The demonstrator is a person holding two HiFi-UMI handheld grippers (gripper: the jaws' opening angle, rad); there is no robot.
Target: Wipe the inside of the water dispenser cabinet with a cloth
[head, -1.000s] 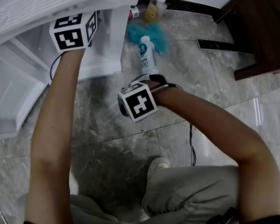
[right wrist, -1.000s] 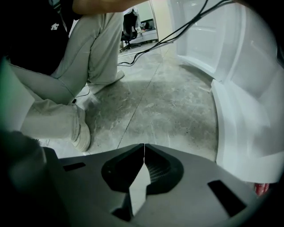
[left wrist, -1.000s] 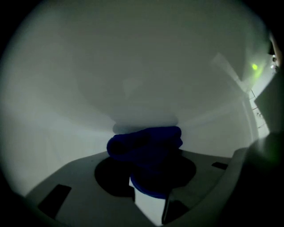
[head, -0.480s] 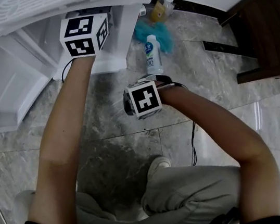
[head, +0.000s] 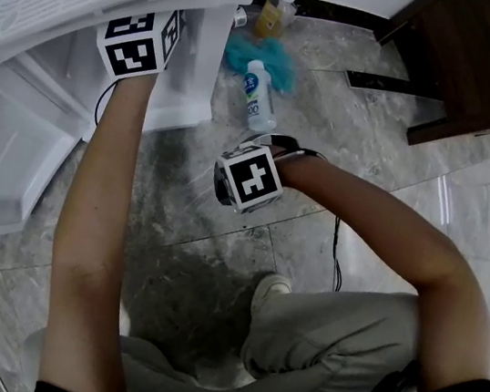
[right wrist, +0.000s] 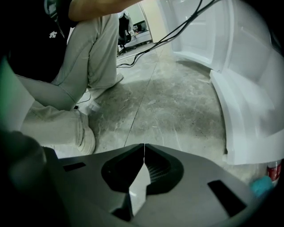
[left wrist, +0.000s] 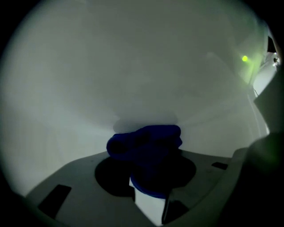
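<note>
My left gripper (left wrist: 149, 175) reaches level into the white water dispenser cabinet (head: 195, 63). It is shut on a bunched dark blue cloth (left wrist: 146, 144), which rests against the pale inner wall (left wrist: 133, 66). In the head view only its marker cube (head: 140, 41) shows at the cabinet opening; the jaws are hidden inside. My right gripper (right wrist: 143, 150) is shut on nothing and points steeply down at the marble floor (right wrist: 177, 106). Its marker cube (head: 250, 178) hangs over the floor, right of the cabinet.
The cabinet door (head: 3, 152) stands open at the left. A white bottle (head: 258, 96), a teal cloth (head: 271, 61) and a yellow bottle (head: 272, 15) lie beside the cabinet. Dark wooden furniture (head: 489, 54) fills the upper right. The person's leg and shoe (right wrist: 86, 137) are close by.
The head view has swayed a little. Both grippers stay where they were, the left still holding the cloth inside the cabinet.
</note>
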